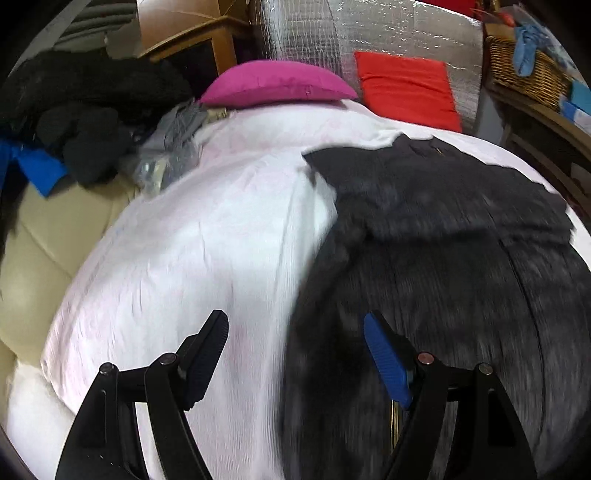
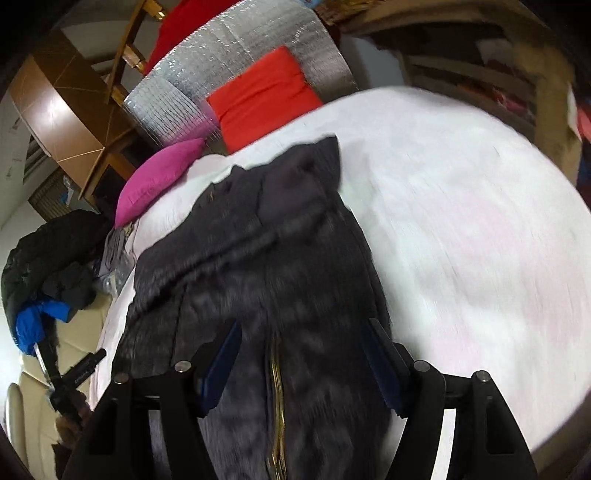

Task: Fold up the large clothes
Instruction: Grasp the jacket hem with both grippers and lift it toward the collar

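A large dark grey garment (image 1: 436, 236) with a gold zipper (image 2: 276, 373) lies spread on the white sheet (image 1: 207, 236) of a bed. It is motion-blurred in both views. My left gripper (image 1: 294, 317) hovers open over the garment's left edge, its black finger over the sheet and its blue-padded finger (image 1: 386, 362) over the fabric. My right gripper (image 2: 303, 326) is open above the garment (image 2: 258, 236), astride the zipper line, and neither pad presses on the cloth. The garment's near end is hidden under both grippers.
A magenta pillow (image 1: 277, 83) and a red cushion (image 1: 406, 88) lean on a silver foil panel (image 1: 369, 29) at the bed's far end. Black and blue jackets (image 1: 74, 110) and grey clothes (image 1: 177, 140) are heaped at the left. A wicker basket (image 1: 524, 70) stands at the right.
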